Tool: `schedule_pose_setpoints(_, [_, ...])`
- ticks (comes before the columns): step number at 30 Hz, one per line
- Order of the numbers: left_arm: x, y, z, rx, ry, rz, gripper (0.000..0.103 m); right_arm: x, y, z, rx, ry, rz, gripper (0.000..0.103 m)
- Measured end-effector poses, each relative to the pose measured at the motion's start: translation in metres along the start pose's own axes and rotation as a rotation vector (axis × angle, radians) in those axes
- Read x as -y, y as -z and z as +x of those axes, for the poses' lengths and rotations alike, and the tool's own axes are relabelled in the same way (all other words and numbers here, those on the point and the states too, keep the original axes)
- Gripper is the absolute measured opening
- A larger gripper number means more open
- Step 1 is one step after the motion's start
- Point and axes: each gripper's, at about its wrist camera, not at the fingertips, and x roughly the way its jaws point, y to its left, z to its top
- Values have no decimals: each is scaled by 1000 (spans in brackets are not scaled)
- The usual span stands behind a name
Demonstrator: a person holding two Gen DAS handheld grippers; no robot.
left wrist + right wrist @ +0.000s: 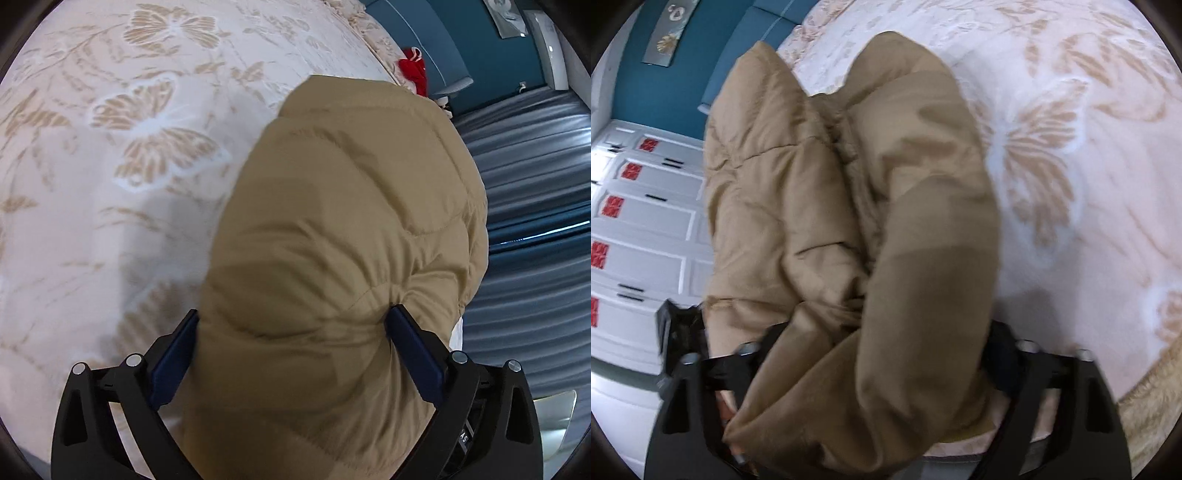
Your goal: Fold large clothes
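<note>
A tan puffy quilted jacket [343,229] hangs bunched in front of me over a bed with a cream butterfly-pattern cover [110,147]. My left gripper [291,321] is shut on a thick fold of the jacket, its blue pads [413,343] pressed against both sides. In the right wrist view the same jacket [849,221] fills the middle, folded into two thick lobes. My right gripper [871,354] is shut on another thick bunch of it; its fingertips are hidden by the fabric.
The bed cover [1089,184] spreads to the right in the right wrist view. A red cloth [413,70] lies at the bed's far edge. Blue-grey curtains [535,184] and a teal wall [665,88] stand beyond, with white cabinet doors [646,221] at the left.
</note>
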Motion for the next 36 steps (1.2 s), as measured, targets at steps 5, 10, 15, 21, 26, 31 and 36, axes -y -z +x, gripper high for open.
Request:
schedule_pose_setpoints(5, [35,-9,-5,66,-52,165,84,-23,-20,15,17,-7,-43,35])
schedule_pose_setpoints(10, [48,-51,-13,134,-90,244,80,-77,-41,44,54,78,-202,30])
schedule_pose_setpoints(15, [27,-110,-20,191,-145,259,80,-135,-70,108,46,121,-321,30])
schedule_pose_setpoints(21, [-12,-178,-26,243,-196,263,80,-192,-98,171,29,134,-414,29])
schedule_pose_setpoints(26, [-33,-215,-20,271,-257,291,79,-213,-117,201,28,152,-467,29])
schedule_pose_setpoints(31, [-29,-226,-10,291,-344,380,80,-212,-125,212,25,167,-494,32])
schedule_pose_setpoints(36, [-9,-213,-10,333,-548,461,80,-214,-126,210,-4,181,-459,48])
